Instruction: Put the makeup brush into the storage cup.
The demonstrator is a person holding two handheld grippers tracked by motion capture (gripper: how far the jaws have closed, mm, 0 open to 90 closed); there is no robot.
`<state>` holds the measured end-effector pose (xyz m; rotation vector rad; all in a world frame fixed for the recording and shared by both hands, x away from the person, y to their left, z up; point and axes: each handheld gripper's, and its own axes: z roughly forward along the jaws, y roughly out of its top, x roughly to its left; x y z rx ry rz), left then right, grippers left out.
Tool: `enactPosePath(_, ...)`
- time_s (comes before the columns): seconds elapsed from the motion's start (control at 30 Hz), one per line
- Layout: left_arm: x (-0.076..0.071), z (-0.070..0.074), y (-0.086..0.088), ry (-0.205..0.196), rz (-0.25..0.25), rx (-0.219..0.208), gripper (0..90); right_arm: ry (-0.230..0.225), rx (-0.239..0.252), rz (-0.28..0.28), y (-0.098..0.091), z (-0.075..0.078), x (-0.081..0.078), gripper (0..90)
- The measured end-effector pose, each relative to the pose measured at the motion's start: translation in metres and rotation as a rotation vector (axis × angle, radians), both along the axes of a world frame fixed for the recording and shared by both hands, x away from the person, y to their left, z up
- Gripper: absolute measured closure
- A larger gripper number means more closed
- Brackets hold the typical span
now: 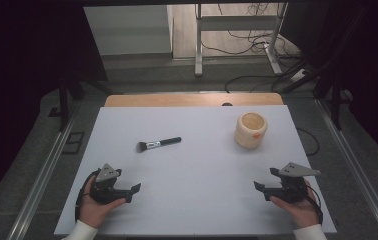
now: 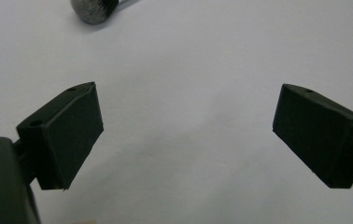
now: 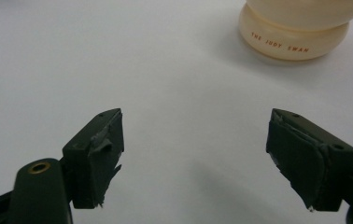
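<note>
Left tongs: your left gripper [image 1: 136,189] rests near the worktop's near-left corner, jaws spread wide with nothing between them, as the left gripper view [image 2: 186,133] shows.
Right tongs: your right gripper [image 1: 258,187] sits near the near-right corner, jaws likewise parted and empty [image 3: 194,154].
Brush: the makeup brush [image 1: 158,144] lies flat on the white worktop [image 1: 197,200], left of centre, well apart from both tongs.
Long axis: roughly parallel to the far edge, bristle head [image 2: 93,9] at the left end, black handle to the right.
Cup: the cream holder [image 1: 250,130] stands upright towards the far-right corner, ahead of your right gripper.
Nearer hand: your left, by my judgement; the brush lies ahead and slightly right of it, so close across the handle.
</note>
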<state>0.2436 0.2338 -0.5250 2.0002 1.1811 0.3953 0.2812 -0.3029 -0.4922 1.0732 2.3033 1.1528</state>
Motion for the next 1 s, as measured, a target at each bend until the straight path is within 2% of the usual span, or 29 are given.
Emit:
enactPosePath(0.2, -0.001, 0.001, 0.001, -0.005, 0.012, -0.002, 8.7, 0.002, -0.014, 0.022, 0.002, -0.003, -0.001, 19.9)
enactPosePath(0.53, -0.006, 0.000, -0.001, -0.033, -0.029, 0.031, 8.7, -0.004, -0.035, 0.040, 0.004, -0.006, -0.003, 19.9)
enactPosePath(0.67, -0.007, 0.002, -0.003, -0.046, -0.038, 0.029, 8.9, -0.010, -0.033, 0.048, 0.006, -0.006, -0.003, 19.5)
enactPosePath(0.73, -0.007, 0.003, -0.006, -0.046, -0.062, 0.064, 8.9, -0.010, -0.032, 0.052, 0.006, -0.006, -0.002, 19.5)
enactPosePath(1.0, -0.005, 0.011, -0.007, -0.053, -0.094, 0.086, 9.6, -0.001, -0.031, 0.061, 0.007, -0.009, -0.001, 19.2)
